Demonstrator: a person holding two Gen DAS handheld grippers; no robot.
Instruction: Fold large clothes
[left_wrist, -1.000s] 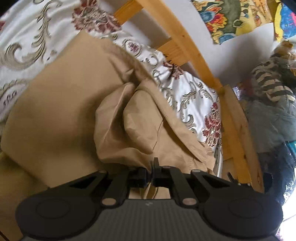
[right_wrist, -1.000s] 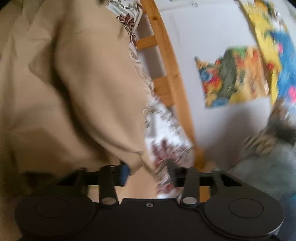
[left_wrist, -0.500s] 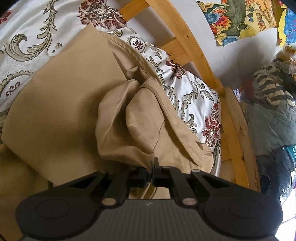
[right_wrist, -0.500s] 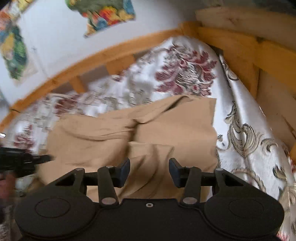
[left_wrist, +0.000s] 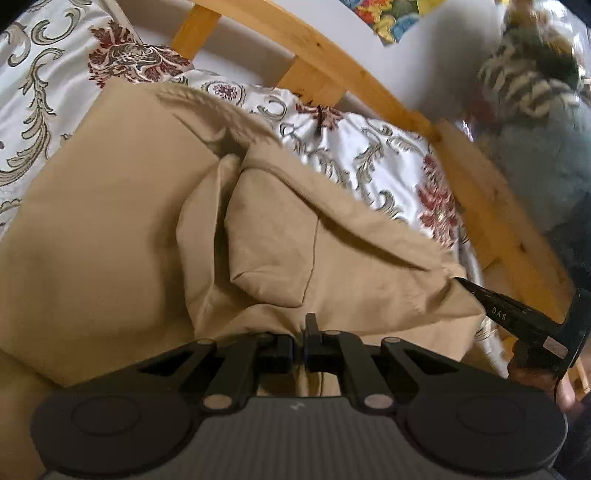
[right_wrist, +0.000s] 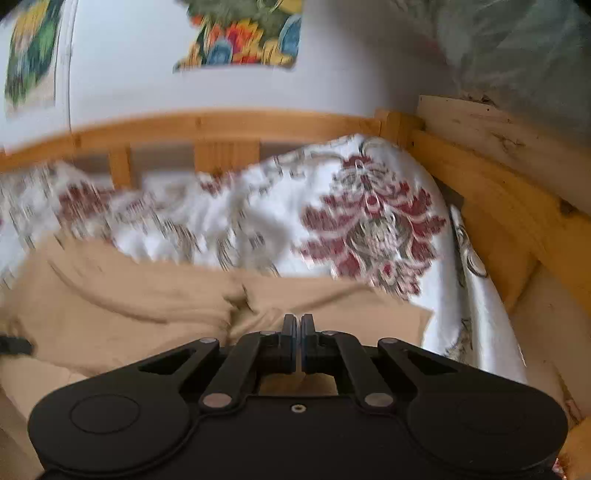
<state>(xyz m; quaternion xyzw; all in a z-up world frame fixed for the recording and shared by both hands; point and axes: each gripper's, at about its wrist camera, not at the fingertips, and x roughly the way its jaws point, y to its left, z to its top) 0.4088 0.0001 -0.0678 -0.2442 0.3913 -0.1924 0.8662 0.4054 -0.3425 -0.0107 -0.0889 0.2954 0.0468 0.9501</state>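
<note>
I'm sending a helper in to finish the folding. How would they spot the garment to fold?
Find the wooden bed frame against the white wall; its bedspread is white with red floral motifs. The tan garment lies crumpled on it: plain and unpatterned, pinched by the left gripper.

White bedspread (left_wrist: 373, 147) with red floral and grey scroll motifs lay ahead of the tongs, wooden bed rail (right_wrist: 229, 125) beyond it, colourful pictures (right_wrist: 243, 37) on the white wall above, bundled striped fabric (left_wrist: 528, 81) far right.
</note>
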